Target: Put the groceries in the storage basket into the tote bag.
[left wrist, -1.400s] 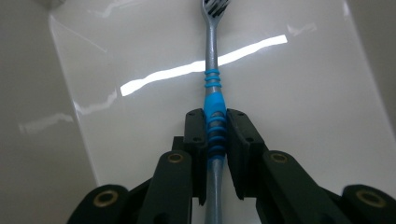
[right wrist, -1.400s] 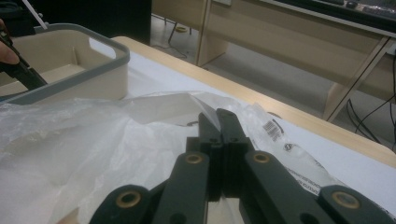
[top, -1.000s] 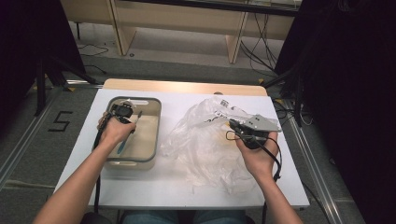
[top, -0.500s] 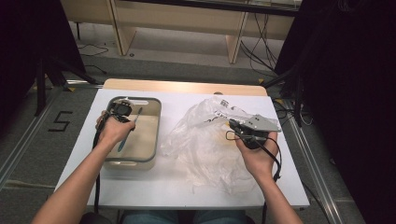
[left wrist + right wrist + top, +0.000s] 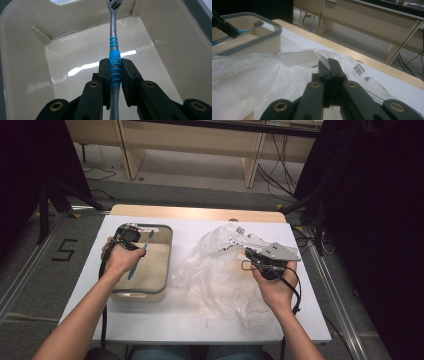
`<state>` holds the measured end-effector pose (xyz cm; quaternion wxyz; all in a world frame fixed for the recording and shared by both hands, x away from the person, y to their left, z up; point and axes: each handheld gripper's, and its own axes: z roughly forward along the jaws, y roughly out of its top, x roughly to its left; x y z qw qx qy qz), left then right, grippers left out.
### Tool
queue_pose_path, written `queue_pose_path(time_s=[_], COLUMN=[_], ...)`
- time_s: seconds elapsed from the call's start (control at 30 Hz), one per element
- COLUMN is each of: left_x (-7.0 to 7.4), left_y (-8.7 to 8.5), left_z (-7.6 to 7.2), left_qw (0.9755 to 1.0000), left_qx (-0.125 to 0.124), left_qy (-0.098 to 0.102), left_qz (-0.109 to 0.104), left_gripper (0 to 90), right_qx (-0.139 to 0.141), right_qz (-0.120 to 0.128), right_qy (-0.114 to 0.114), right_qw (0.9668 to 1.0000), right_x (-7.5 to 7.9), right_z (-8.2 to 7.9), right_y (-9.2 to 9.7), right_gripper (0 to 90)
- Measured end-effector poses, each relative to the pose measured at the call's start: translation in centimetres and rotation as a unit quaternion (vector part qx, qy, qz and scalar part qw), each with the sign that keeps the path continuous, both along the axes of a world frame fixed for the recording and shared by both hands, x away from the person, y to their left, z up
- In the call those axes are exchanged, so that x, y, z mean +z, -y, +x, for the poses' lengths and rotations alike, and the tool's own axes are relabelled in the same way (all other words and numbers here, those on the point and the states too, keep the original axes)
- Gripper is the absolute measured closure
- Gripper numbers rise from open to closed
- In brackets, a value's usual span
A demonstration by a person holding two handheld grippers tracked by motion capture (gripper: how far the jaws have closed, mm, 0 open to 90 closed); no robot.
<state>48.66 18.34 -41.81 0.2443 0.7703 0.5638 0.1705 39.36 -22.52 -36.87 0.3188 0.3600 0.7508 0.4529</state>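
A grey toothbrush [image 5: 113,30] with blue grip rings is clamped mid-handle in my left gripper [image 5: 115,62], bristle head pointing away. It hangs over the inside of a beige bin [image 5: 25,62] with a grey rim. From above, the left gripper [image 5: 140,251] holds the toothbrush [image 5: 132,270] slanted above the bin [image 5: 167,255] at the table's left. My right gripper [image 5: 328,62] is shut, and a flap of the clear plastic bag [image 5: 262,75] rises to its tips, apparently pinched. In the high view that gripper [image 5: 248,252] sits at the crumpled bag's [image 5: 215,275] right side.
The white table [image 5: 190,320] has a wooden strip along its far edge. The bag carries a barcode label [image 5: 358,68]. Wooden furniture legs and cables lie on the floor beyond the table. From the right gripper view the bin [image 5: 262,42] stands at the far left.
The left hand has shifted slightly with the toothbrush over the bin, and the brush now lies more slanted. The right hand and bag have not moved.
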Motion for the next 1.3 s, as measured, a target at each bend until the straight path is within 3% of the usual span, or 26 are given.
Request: queue_pose_path(time_s=[0.2,0.7,0.87,1.3], left_x=[0.5,1.7,2.6,4.2], left_y=[0.1,0.5,0.9,2.0], left_z=[-0.3,-1.4,-2.1,-3.4], left_qw=[0.9997,0.9985,0.9972,0.9942], left_qx=[0.001,-0.013,-0.022,-0.047], left_qy=[0.022,0.049,0.066,0.086], left_qz=[-0.008,-0.022,-0.029,-0.042], left_gripper=[78.2,78.2,78.2,78.2], right_qx=[0.0,0.001,0.0,0.0], right_qz=[-0.001,0.0,0.001,0.001], right_qy=[0.0,0.0,-0.001,-0.001], right_qw=[1.0,1.0,1.0,1.0], right_x=[0.0,0.0,0.0,0.0], right_z=[0.0,0.0,0.0,0.0], right_y=[0.0,0.0,0.0,0.0], right_gripper=[90.0,90.0,90.0,90.0])
